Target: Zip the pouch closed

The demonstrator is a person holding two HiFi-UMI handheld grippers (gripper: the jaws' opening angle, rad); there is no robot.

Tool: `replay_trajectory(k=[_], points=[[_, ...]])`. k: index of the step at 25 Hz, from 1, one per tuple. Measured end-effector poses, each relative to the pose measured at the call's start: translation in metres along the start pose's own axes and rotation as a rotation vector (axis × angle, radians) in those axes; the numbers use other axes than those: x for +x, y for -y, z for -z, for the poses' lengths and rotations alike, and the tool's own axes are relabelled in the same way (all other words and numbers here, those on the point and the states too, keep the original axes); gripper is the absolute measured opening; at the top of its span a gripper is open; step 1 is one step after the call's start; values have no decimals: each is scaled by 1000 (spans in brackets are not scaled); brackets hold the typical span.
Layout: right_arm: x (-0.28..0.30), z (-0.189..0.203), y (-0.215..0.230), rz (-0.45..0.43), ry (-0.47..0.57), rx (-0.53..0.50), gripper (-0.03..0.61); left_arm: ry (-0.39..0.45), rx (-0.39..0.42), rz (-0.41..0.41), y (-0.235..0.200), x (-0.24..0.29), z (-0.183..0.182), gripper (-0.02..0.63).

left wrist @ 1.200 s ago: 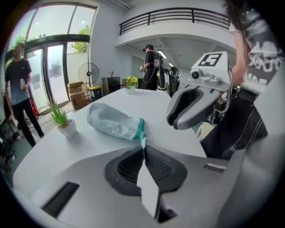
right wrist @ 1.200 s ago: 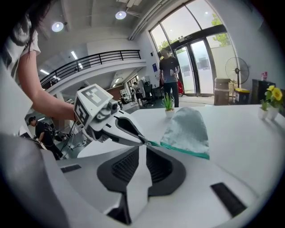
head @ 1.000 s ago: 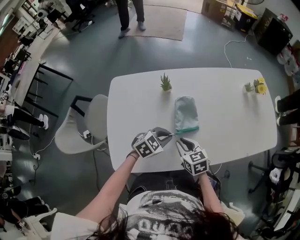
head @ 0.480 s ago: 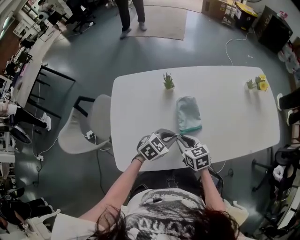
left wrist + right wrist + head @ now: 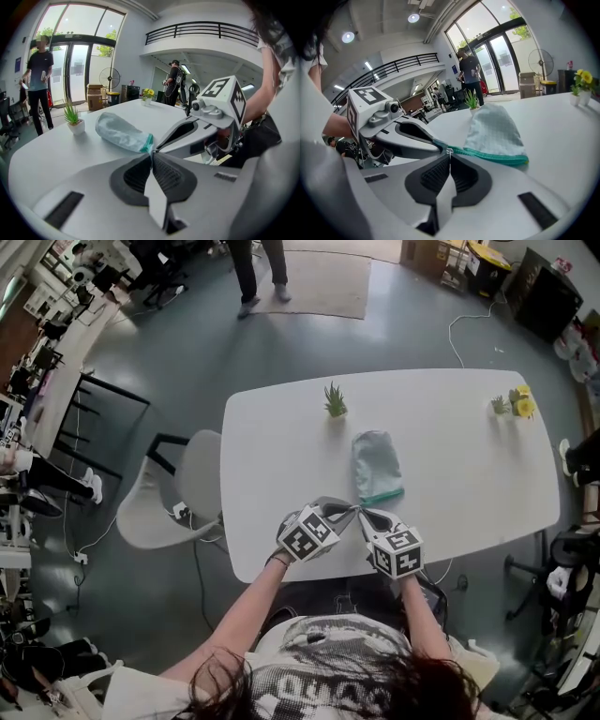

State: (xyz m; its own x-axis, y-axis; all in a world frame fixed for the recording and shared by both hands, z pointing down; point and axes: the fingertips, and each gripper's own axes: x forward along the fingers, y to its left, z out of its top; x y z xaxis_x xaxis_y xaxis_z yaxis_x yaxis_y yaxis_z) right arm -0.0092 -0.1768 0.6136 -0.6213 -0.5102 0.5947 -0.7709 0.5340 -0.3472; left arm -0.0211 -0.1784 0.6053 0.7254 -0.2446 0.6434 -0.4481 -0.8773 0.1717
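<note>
One pouch [image 5: 376, 465], two claws at its teal end: left claw [image 5: 151, 151] pinches the corner, right claw [image 5: 449, 155] just closed onto the zipper pull [image 5: 448, 151].

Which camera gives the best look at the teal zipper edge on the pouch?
The right gripper view: the teal zipper edge lies close up, its whole length showing. The left gripper view shows only its near end; the head view, a thin small strip.

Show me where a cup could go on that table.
Bare white tabletop lies between the pale green fabric pouch and the yellow potted flowers, and left of the spiky green potted plant. Crowded: near edge, by pouch's zip end.
</note>
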Motion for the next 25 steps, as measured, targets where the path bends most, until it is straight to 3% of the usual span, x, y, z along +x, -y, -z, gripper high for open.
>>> replay_trajectory(k=[14, 25], points=[[1, 10, 17, 37, -49, 9, 3, -15, 8, 9, 1, -1, -1, 21], [-3, 18, 58, 104, -93, 20, 3, -20, 0, 0, -3, -3, -2, 21]])
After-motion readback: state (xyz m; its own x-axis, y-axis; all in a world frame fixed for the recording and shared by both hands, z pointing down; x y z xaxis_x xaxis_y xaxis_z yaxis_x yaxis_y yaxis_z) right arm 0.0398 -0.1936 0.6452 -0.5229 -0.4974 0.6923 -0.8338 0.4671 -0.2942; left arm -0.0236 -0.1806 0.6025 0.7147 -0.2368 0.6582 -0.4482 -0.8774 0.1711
